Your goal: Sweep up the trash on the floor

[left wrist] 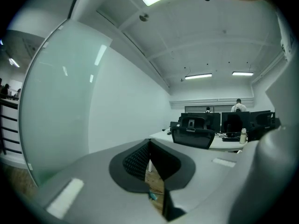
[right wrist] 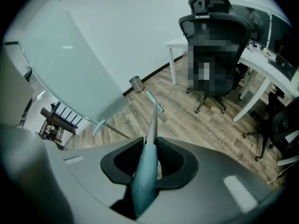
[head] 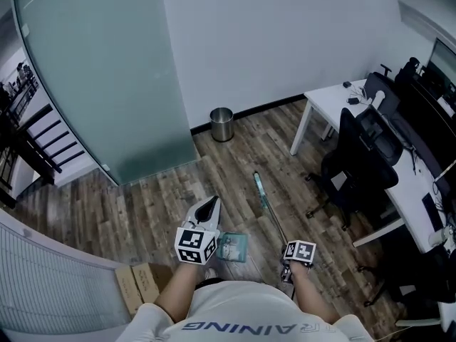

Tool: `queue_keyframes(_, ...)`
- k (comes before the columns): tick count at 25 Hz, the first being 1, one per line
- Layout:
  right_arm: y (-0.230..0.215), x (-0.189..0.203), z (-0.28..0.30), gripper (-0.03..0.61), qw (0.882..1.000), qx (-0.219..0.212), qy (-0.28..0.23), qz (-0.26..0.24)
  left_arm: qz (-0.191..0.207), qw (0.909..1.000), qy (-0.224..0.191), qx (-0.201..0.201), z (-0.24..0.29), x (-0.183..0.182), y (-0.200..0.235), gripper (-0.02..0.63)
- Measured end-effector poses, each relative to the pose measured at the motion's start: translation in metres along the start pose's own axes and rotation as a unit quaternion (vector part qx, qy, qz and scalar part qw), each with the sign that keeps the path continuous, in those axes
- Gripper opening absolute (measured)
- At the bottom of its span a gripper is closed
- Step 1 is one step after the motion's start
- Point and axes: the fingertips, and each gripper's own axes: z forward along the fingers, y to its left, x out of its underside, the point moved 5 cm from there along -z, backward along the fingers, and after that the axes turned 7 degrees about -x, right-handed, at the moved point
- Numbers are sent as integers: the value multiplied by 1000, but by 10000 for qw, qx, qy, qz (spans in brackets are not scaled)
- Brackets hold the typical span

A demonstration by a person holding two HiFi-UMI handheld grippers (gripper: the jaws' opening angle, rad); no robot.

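Observation:
My right gripper (head: 288, 263) (right wrist: 149, 157) is shut on the teal grip of a broom (right wrist: 144, 174). Its grey pole (head: 274, 219) runs forward and down to the teal broom head (head: 259, 185) (right wrist: 154, 101) on the wood floor. My left gripper (head: 209, 205) (left wrist: 150, 162) is held up and about level, its jaws shut with nothing seen between the pads. A teal dustpan (head: 233, 246) shows just right of the left gripper in the head view; whether it touches the gripper I cannot tell. I see no trash on the floor.
A steel bin (head: 221, 124) (right wrist: 136, 84) stands by the far wall. A frosted glass partition (head: 92, 70) fills the left. White desk (head: 335, 98) and black office chairs (head: 356, 159) crowd the right. Cardboard boxes (head: 139, 283) lie at my lower left.

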Motion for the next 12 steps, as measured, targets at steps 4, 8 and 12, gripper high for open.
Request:
queue_keyframes(4,10,-23,-7,107,9993,107,-174,-324,-76,9999,105,43,12,4,-3,0)
queue_keyframes(8,14,-28,-10,106,9988,170,-228,-402,-179,9997,147,113,18,7,-3,0)
queue_keyframes(12,21,-39,-8,106,9986,182,-320,-379,-208,9996,106,139,21,1,2,0)
